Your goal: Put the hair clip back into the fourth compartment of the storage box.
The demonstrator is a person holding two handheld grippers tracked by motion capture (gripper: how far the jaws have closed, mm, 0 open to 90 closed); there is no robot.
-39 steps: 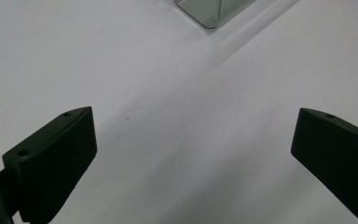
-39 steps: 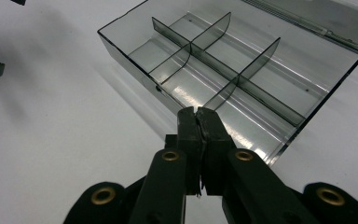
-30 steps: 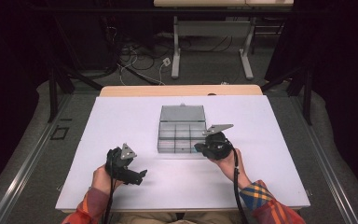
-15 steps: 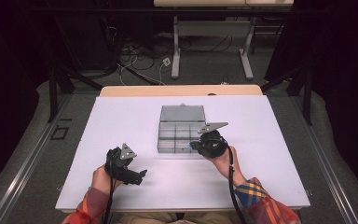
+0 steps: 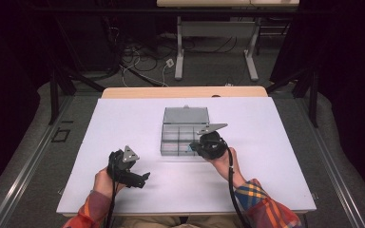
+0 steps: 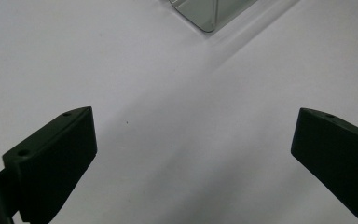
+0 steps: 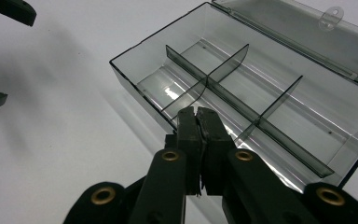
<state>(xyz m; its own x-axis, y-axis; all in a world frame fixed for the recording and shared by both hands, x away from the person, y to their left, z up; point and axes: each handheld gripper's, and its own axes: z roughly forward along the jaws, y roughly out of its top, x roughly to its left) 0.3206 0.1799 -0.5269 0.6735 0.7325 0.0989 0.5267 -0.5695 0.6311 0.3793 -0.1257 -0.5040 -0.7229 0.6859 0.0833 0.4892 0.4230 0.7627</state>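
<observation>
Right gripper (image 7: 199, 112), jaws pressed together on nothing I can see, sits at the near rim of the compartment box (image 5: 184, 130); left gripper (image 5: 130, 178), jaws spread, waits well apart

box (image 5: 185, 130) mid-table (image 5: 275, 142) | right gripper (image 5: 193, 148) at its near edge | left gripper (image 5: 142, 179) nearer, left

I look for letters, numbers or signs, and I find none that I can read. The clear box (image 7: 242, 88) in front of my right claw (image 7: 198, 112) carries no label or brand, and the white table (image 5: 123, 123) is plain.
</observation>
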